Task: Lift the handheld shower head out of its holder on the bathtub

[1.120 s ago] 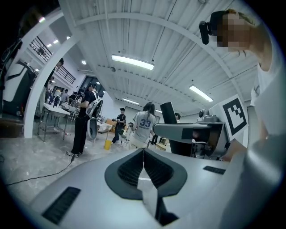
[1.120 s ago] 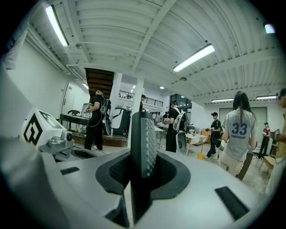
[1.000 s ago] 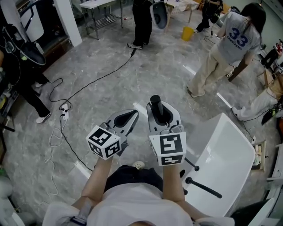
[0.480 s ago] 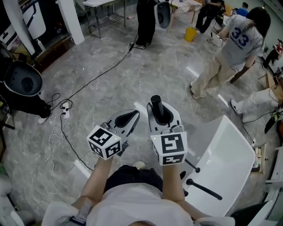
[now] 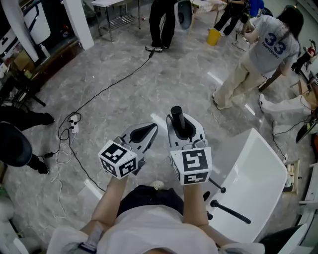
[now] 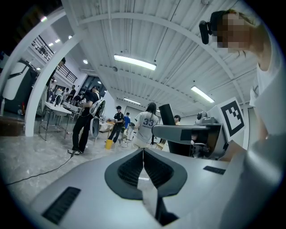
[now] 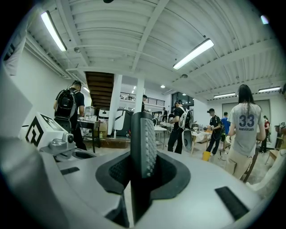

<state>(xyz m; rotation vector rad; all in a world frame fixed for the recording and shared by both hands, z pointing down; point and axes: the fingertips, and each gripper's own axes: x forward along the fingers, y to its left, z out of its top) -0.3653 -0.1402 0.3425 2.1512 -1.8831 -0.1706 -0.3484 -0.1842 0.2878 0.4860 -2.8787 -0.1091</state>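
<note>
A black stick-shaped shower head [image 5: 177, 118] with a dotted nozzle face [image 7: 147, 143] stands upright between the jaws of my right gripper [image 5: 182, 130], which is shut on it. It is held in the air to the left of the white bathtub [image 5: 258, 171]. Black fittings [image 5: 227, 210] sit on the tub's near rim, below and behind the gripper. My left gripper [image 5: 144, 133] hovers just left of the right one. Its jaws meet with nothing between them [image 6: 143, 162]. In the left gripper view the shower head [image 6: 167, 115] rises above the right gripper's body.
Grey marble floor with a black cable [image 5: 107, 87] and a power strip [image 5: 73, 124] at the left. Several people stand at the back, one in a "33" shirt [image 5: 271, 47] near the tub's far end. A yellow bucket [image 5: 214, 36] and a metal table [image 5: 114, 12] lie farther off.
Both grippers stay where they were, the right one still on the shower head. People in the background have shifted, and the dark figure at the left edge has moved lower.
</note>
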